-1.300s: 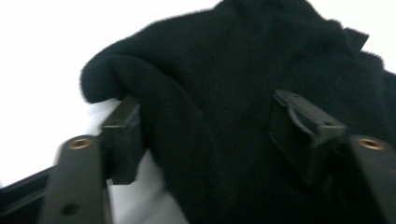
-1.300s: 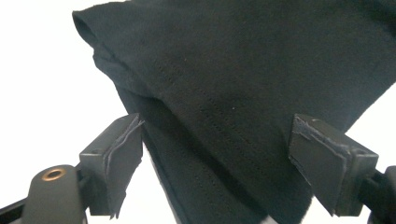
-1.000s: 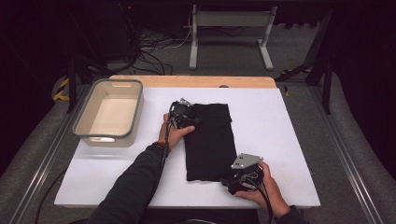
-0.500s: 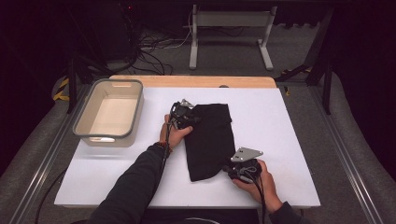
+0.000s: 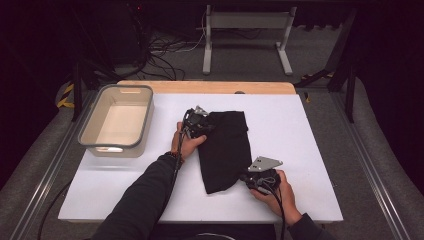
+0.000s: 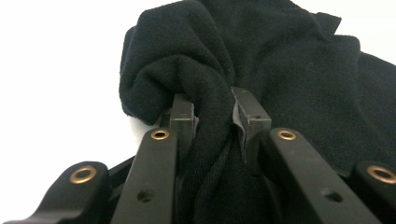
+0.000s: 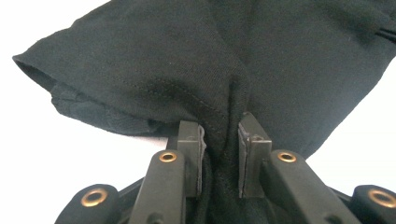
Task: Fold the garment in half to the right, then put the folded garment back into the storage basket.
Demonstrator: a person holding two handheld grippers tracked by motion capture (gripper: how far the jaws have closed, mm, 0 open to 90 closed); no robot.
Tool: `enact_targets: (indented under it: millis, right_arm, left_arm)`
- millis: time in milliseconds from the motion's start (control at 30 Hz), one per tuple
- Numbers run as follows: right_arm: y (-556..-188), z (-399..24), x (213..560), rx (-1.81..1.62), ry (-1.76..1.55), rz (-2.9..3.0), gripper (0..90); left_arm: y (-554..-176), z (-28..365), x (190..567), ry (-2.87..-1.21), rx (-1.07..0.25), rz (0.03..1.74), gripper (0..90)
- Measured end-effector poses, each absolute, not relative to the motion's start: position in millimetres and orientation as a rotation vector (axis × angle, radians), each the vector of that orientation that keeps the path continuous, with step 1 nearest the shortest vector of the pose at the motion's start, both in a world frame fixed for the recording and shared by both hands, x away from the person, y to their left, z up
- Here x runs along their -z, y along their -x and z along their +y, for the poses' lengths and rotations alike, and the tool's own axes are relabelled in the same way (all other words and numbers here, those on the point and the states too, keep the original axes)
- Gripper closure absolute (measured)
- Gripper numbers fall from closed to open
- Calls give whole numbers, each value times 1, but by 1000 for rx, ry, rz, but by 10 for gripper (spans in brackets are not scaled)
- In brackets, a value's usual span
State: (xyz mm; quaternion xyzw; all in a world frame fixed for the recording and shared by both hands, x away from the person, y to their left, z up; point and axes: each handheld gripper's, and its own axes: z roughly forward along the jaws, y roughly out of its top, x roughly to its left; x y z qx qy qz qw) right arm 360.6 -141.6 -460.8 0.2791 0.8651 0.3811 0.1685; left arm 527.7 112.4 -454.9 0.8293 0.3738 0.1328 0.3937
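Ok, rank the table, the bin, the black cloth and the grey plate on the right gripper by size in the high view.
1. Table
2. Bin and black cloth: too alike to rank
3. Grey plate

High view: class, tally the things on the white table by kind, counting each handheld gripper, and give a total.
Black cloth: 1
Grey-rimmed bin: 1
Grippers: 2, the left gripper and the right gripper, each shut on the cloth
Total: 4
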Motion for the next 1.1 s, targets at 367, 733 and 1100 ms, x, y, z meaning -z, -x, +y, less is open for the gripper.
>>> enact_targets:
  millis: [367, 733, 1100]
  right_arm:
    - [-362, -145, 454, -1129, -816, 2423, 762]
    - [-365, -137, 435, -1190, -792, 2343, 763]
    - [-378, -111, 424, -1237, -741, 2343, 763]
  left_arm:
    - [-521, 109, 432, -2091, -420, 870, 759]
    - [-515, 121, 399, -2082, -503, 852, 761]
    - [-519, 147, 371, -2068, -553, 853, 761]
